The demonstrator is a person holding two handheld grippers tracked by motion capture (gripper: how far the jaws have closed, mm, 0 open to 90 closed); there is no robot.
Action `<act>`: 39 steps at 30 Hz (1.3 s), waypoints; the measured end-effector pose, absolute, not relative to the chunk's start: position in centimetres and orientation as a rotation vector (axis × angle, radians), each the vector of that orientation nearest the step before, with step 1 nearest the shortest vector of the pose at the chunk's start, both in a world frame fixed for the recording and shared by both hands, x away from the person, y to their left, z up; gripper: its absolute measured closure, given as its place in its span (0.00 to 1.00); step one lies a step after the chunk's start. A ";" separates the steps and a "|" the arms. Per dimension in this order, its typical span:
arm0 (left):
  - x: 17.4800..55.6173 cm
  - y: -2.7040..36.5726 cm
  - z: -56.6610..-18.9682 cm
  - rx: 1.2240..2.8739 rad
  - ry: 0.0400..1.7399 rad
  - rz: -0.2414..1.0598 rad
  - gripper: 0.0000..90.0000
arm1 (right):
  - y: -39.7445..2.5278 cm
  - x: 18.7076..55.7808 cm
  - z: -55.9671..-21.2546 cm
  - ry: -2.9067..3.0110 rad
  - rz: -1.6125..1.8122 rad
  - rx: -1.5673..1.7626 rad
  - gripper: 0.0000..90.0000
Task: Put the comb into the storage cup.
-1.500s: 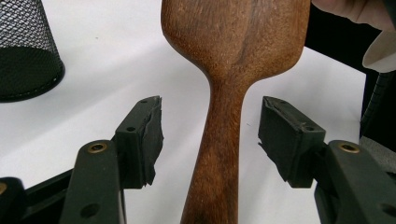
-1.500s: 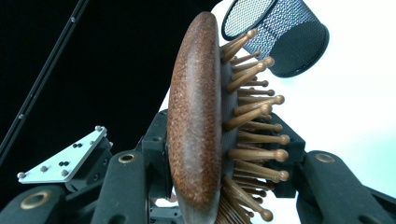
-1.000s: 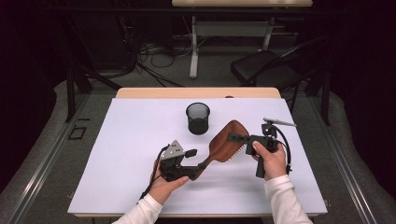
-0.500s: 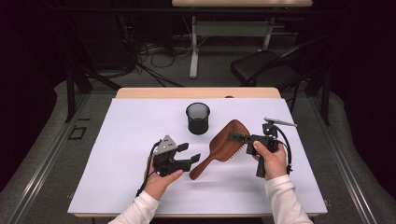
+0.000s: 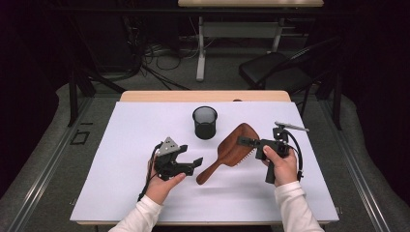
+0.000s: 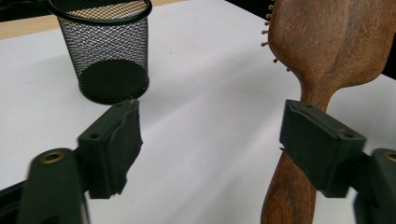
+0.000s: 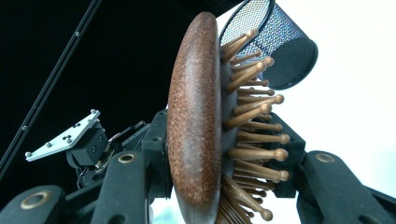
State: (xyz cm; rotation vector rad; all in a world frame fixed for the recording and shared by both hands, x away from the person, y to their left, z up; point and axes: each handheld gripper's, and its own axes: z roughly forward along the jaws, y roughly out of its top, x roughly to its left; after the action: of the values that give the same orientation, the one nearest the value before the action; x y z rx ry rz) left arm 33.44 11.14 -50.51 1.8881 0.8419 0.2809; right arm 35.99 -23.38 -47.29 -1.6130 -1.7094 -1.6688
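The wooden hairbrush [image 5: 231,151] is being held just off the desk [image 5: 121,145], to the front right of the mesh cup [image 5: 205,123]. Its head is sitting between the right tongs [image 5: 245,141], which are closing on it across its thickness: one jaw is pressing the smooth wooden back, the other is bearing on the bristle side, as the right gripper view is showing [image 7: 205,140]. The handle is pointing down and toward the person's left, its tip sitting close to the white desk surface.

The left tongs [image 5: 192,163] are standing wide open and holding nothing. In the left gripper view the brush handle [image 6: 299,154] is lying just behind the jaw on that view's right, outside the gap rather than between the jaws. The cup [image 6: 109,51] is standing upright and empty, well apart from both tongs.

Risks, as judged from this position: the hold on the bristles is looking soft, since pins flex, so the brush could be pivoting or slipping in the right tongs under the weight of the long handle. If the brush is bound for the cup, a handle entering off-centre could be tipping that light mesh vessel over.
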 end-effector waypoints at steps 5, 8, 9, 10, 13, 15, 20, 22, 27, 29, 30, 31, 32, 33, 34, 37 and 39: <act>33.8 11.4 -50.5 1.892 0.869 0.282 0.15 | -23.4 36.0 -47.3 -1.709 -1.676 -1.605 0.58; 34.0 11.8 -50.5 1.878 0.885 0.275 0.10 | -23.4 36.0 -47.3 -1.709 -1.676 -1.608 0.58; 34.1 11.9 -50.5 1.866 0.893 0.269 0.09 | -23.4 36.0 -47.3 -1.705 -1.678 -1.612 0.58; 34.2 12.0 -50.5 1.861 0.900 0.270 0.07 | -23.4 36.0 -47.2 -1.704 -1.678 -1.614 0.58; 34.4 12.4 -50.4 1.848 0.910 0.277 0.01 | -23.5 35.9 -47.2 -1.704 -1.686 -1.610 0.58; 34.5 12.6 -50.4 1.858 0.918 0.287 0.01 | -23.5 36.0 -47.2 -1.704 -1.693 -1.609 0.58; 34.6 13.1 -50.3 1.842 0.933 0.317 0.01 | -23.5 35.9 -47.2 -1.697 -1.695 -1.618 0.58; 34.6 13.3 -50.3 1.838 0.933 0.319 0.01 | -23.6 35.9 -47.2 -1.699 -1.702 -1.616 0.58; 34.7 13.7 -50.2 1.842 0.938 0.343 0.01 | -23.7 35.9 -47.1 -1.695 -1.710 -1.630 0.58; 34.8 14.0 -50.2 1.847 0.944 0.354 0.01 | -23.7 35.8 -47.1 -1.693 -1.712 -1.632 0.58; 34.8 14.1 -50.2 1.848 0.946 0.358 0.01 | -23.7 35.8 -47.1 -1.688 -1.713 -1.637 0.58; 34.8 14.2 -50.1 1.845 0.950 0.365 0.01 | -23.7 35.8 -47.1 -1.687 -1.716 -1.639 0.58; 34.8 14.4 -50.1 1.839 0.953 0.367 0.01 | -23.8 35.8 -47.1 -1.683 -1.717 -1.642 0.58; 34.9 14.5 -50.1 1.837 0.952 0.377 0.01 | -23.8 35.8 -47.1 -1.683 -1.720 -1.645 0.58; 34.9 14.6 -50.1 1.831 0.958 0.376 0.01 | -23.8 35.8 -47.1 -1.681 -1.723 -1.648 0.58; 35.0 15.0 -50.0 1.820 0.963 0.373 0.01 | -23.9 35.7 -47.1 -1.673 -1.722 -1.658 0.58; 35.1 15.3 -50.0 1.816 0.970 0.369 0.01 | -23.9 35.8 -47.1 -1.677 -1.725 -1.661 0.58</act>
State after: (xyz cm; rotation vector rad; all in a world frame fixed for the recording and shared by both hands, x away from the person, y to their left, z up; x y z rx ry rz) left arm 35.09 15.30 -49.99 1.8164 0.9704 0.3690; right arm 35.76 -23.87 -47.12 -1.6612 -1.6771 -1.7248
